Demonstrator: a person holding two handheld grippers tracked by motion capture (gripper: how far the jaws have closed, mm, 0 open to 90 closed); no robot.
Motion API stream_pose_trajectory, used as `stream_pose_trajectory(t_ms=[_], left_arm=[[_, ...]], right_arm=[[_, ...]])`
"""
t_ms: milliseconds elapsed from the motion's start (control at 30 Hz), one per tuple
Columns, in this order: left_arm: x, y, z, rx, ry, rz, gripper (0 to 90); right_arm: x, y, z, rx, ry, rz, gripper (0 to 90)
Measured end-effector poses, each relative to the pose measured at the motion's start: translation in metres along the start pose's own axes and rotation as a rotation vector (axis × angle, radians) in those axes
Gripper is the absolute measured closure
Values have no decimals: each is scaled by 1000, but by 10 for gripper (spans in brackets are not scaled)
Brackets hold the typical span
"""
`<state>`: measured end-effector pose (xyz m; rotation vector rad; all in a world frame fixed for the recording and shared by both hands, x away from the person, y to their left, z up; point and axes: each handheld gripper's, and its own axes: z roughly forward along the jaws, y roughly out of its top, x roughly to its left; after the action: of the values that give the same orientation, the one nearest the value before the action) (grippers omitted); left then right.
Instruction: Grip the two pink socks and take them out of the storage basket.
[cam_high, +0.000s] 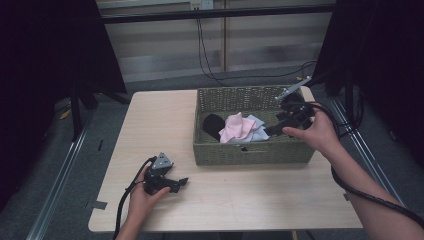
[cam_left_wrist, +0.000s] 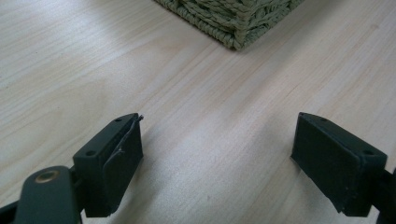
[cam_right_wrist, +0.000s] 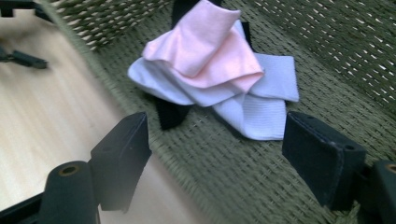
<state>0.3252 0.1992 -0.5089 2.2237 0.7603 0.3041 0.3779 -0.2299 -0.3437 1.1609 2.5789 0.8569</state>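
A green woven basket (cam_high: 250, 152) stands on the right half of the light wooden table (cam_high: 150, 130). Inside it lie a pink cloth (cam_high: 237, 126) on a white cloth (cam_high: 257, 131), with a black cloth (cam_high: 212, 125) to their left. My right gripper (cam_high: 272, 131) hangs open inside the basket, just right of the pile; in the right gripper view the pink cloth (cam_right_wrist: 205, 49), white cloth (cam_right_wrist: 254, 109) and a black strip (cam_right_wrist: 169, 114) lie just ahead of its spread jaws. My left gripper (cam_high: 182, 182) rests open on the table near the front edge, nothing between its jaws.
The basket's corner (cam_left_wrist: 233, 21) shows ahead of the left gripper, with bare tabletop between. Black cables trail from both grippers. Dark curtains and stands flank the table; a cable hangs down the back wall.
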Motion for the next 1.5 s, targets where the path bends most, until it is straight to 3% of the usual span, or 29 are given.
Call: stream_pose_trajectory(t_ms=[333, 967, 1167, 1500], left_arm=[[0, 0, 0, 2, -2, 5, 157], [0, 0, 0, -5, -1, -2, 157], [0, 0, 0, -5, 0, -2, 157], [0, 0, 0, -5, 0, -2, 157]], right_arm=[[-10, 13, 34, 28, -8, 38, 247], [-13, 41, 87, 74, -5, 46, 319], [-13, 46, 100, 76, 23, 64, 367], [-11, 55, 115, 103, 61, 52, 489]])
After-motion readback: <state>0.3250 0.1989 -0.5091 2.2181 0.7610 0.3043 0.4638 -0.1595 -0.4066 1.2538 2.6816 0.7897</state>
